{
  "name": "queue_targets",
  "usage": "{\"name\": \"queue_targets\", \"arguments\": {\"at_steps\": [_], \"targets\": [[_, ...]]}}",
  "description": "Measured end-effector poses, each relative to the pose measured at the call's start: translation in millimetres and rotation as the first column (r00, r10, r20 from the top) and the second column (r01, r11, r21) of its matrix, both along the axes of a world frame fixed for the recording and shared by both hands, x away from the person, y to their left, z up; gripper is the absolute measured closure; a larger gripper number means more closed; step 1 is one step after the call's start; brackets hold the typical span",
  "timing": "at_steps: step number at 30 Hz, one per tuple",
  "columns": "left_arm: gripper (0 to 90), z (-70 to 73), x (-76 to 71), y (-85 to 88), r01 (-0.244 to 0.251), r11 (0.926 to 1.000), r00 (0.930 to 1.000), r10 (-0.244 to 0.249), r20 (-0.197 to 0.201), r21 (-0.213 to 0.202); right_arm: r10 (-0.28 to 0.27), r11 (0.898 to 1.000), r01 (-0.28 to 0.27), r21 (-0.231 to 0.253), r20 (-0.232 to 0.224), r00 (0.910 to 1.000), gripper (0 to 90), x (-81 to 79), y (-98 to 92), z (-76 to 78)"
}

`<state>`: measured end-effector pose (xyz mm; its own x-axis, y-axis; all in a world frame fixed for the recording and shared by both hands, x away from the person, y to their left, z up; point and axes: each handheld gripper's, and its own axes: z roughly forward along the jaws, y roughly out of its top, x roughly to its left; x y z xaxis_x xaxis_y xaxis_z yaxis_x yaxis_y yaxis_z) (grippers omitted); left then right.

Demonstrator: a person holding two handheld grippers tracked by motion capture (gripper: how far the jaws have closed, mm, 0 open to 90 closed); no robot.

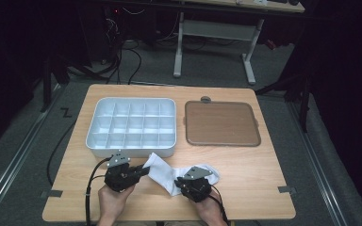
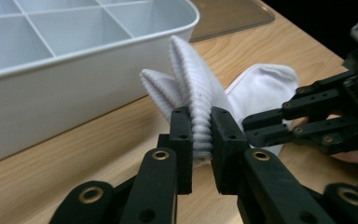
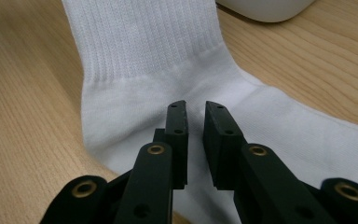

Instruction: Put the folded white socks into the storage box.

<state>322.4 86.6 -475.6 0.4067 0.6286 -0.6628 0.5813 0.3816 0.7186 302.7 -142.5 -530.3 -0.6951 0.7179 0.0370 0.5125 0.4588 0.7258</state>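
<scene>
Our left gripper (image 2: 200, 128) pinches the white sock (image 1: 169, 173) by its ribbed cuff, just before the divided tray (image 1: 130, 126). Our right gripper (image 3: 196, 121), near-shut, presses the heel (no fabric visibly pinched). Lift slowly; keep the heel pinned.

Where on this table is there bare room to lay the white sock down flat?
Bare wood lies right of the white sock, below the brown flat lid, and along the table's left edge beside the white divided plastic tray. Between tray and grippers it is crowded.
</scene>
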Motion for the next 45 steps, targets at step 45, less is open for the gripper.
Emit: {"name": "queue_targets", "arguments": {"at_steps": [45], "targets": [[80.7, 20.5, 6.8, -6.4, 0.063, 0.9977, 0.9978, -0.064, 0.020, 0.023, 0.099, 0.994, -0.098, 0.045, -0.003, 0.9951, 74.3, 9.1, 44.5, 15.8]]}}
